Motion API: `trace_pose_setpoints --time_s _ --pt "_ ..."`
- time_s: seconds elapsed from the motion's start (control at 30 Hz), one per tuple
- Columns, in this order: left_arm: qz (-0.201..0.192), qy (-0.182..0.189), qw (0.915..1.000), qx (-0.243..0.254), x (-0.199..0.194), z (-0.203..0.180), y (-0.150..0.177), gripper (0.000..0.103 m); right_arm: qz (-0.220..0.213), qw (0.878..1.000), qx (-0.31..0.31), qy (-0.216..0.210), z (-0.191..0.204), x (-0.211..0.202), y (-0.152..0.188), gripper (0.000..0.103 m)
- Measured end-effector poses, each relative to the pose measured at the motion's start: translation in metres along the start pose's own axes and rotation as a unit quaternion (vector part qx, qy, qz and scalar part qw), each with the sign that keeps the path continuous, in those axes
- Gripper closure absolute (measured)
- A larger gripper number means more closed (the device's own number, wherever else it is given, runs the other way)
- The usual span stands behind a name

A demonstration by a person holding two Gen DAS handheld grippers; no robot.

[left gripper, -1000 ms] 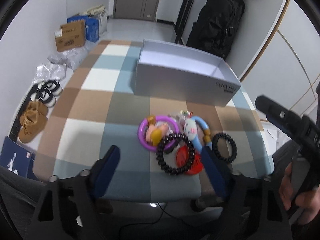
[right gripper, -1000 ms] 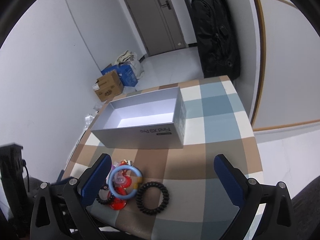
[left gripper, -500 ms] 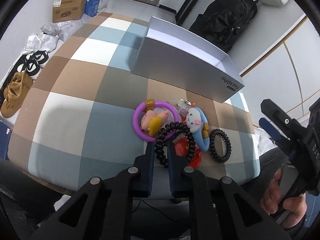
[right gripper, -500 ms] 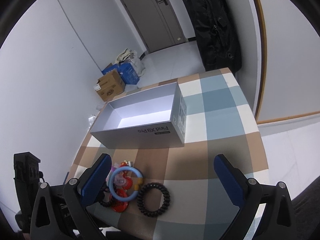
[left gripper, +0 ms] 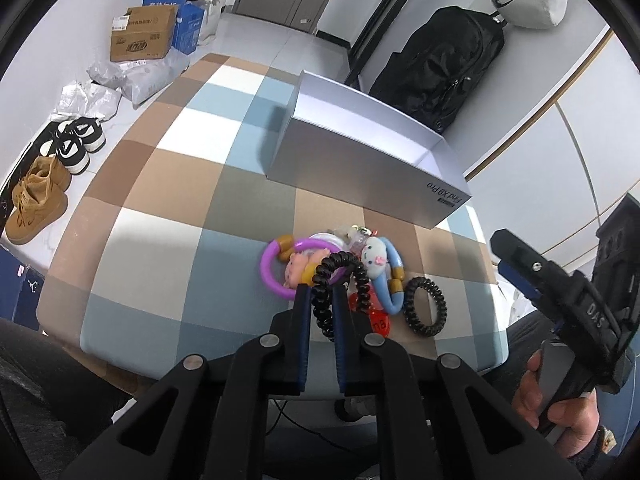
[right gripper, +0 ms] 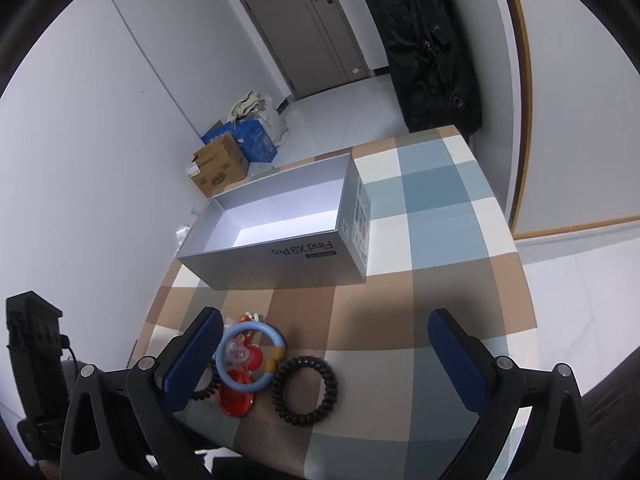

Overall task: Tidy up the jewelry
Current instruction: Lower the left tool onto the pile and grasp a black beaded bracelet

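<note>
The left gripper [left gripper: 322,300], wide a second earlier, had clamped on the black coil hair tie [left gripper: 340,280], ready for the far grey box [left gripper: 360,168].

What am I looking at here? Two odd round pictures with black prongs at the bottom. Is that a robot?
No robot: a person holds a hand tool with two jaws in each hand, and a wide-angle camera on each looks along them. One picture is from the left gripper, the other from the right gripper. On the checked table lie an open grey box, toy rings and two black coil hair ties. The left jaws are shut on one coil tie; the right jaws stand open above the other tie.
</note>
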State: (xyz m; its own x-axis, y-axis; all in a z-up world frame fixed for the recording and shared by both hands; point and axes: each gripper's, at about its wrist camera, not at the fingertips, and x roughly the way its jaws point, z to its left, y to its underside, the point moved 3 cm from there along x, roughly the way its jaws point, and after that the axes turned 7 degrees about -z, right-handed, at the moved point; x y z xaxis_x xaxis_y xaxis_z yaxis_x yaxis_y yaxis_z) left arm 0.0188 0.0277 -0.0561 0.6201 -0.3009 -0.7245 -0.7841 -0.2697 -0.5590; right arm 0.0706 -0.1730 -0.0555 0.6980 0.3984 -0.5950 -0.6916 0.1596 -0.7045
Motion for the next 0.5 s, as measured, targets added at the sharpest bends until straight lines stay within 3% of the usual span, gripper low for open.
trace_pose_setpoints --time_s 0.2,0.5 --pt "0.007 -0.024 0.9993 0.027 0.005 -0.001 0.000 0.097 0.012 1.000 0.000 0.001 0.001 0.001 0.004 0.000" --pt "-0.004 -0.002 0.9999 0.012 0.005 0.008 -0.018 0.097 0.016 1.000 -0.013 0.007 0.006 0.002 0.008 0.000"
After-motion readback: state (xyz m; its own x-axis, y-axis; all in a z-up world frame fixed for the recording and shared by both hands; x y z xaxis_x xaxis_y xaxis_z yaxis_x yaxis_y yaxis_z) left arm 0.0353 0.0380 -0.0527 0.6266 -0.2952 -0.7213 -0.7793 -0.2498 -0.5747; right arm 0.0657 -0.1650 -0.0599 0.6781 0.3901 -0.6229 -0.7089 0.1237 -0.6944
